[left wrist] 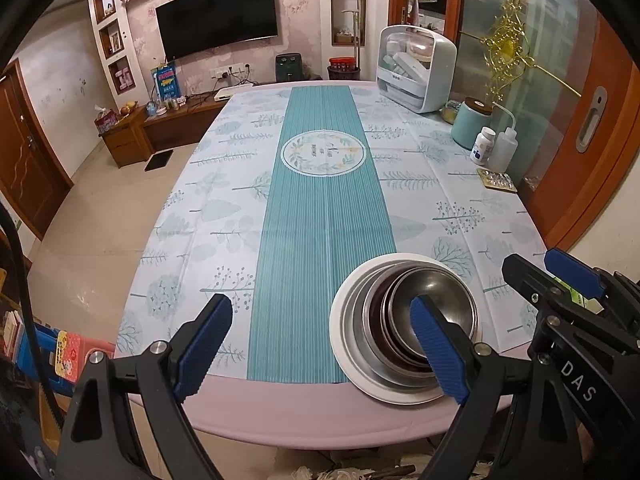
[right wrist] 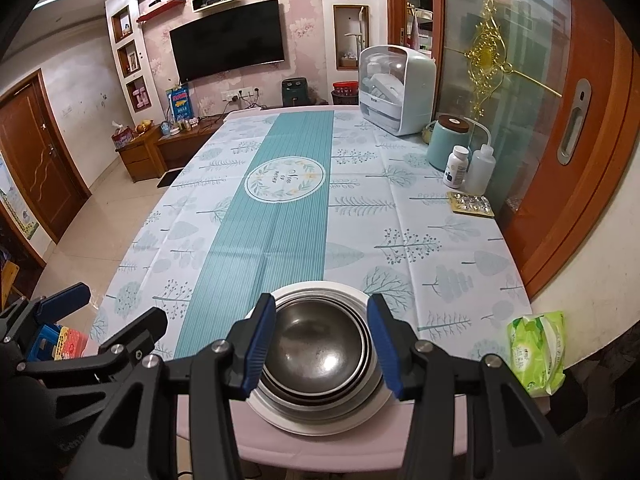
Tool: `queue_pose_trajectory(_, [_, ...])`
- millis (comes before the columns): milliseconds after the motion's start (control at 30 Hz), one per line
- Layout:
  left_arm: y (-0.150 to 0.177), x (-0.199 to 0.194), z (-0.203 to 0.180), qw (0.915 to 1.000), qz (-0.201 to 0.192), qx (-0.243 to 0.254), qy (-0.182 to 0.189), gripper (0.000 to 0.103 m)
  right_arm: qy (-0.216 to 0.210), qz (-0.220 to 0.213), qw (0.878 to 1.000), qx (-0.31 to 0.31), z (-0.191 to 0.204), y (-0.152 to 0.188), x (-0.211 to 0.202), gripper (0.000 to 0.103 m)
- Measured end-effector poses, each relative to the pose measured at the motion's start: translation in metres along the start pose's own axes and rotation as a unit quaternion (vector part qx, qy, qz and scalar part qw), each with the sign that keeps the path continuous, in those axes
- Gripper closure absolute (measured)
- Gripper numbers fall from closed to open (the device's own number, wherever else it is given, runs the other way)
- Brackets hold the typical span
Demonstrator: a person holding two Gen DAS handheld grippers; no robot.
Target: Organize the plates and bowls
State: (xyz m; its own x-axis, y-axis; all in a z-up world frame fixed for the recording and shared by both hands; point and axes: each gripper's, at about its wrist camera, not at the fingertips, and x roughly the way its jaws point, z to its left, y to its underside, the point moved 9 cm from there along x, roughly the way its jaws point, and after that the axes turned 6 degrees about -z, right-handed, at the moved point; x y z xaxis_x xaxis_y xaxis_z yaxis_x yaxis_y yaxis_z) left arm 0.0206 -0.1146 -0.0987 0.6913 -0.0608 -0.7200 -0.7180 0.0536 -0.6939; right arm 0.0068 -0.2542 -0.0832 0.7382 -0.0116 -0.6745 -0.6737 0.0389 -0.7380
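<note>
Left wrist view: left gripper (left wrist: 320, 352) spread wide above the near bench (left wrist: 320, 416) edge, nested bowls (left wrist: 432, 312) on a white plate (left wrist: 340, 344) under its right finger, mouths upward.

Right wrist view: right gripper (right wrist: 324, 344) parted, straddling the round stack of bowls (right wrist: 320, 344) without touching; plate (right wrist: 320, 420) overhanging the bench (right wrist: 224, 440) edge.
</note>
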Motion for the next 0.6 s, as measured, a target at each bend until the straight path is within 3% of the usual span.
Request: queue_pose_trajectory(600, [0.0048, 0.0019, -0.0004, 1.0, 0.001, 0.002, -0.004, 0.013, 0.001, 0.001, 1.0, 0.001, -0.0006, 0.0001, 0.0002, 0.055])
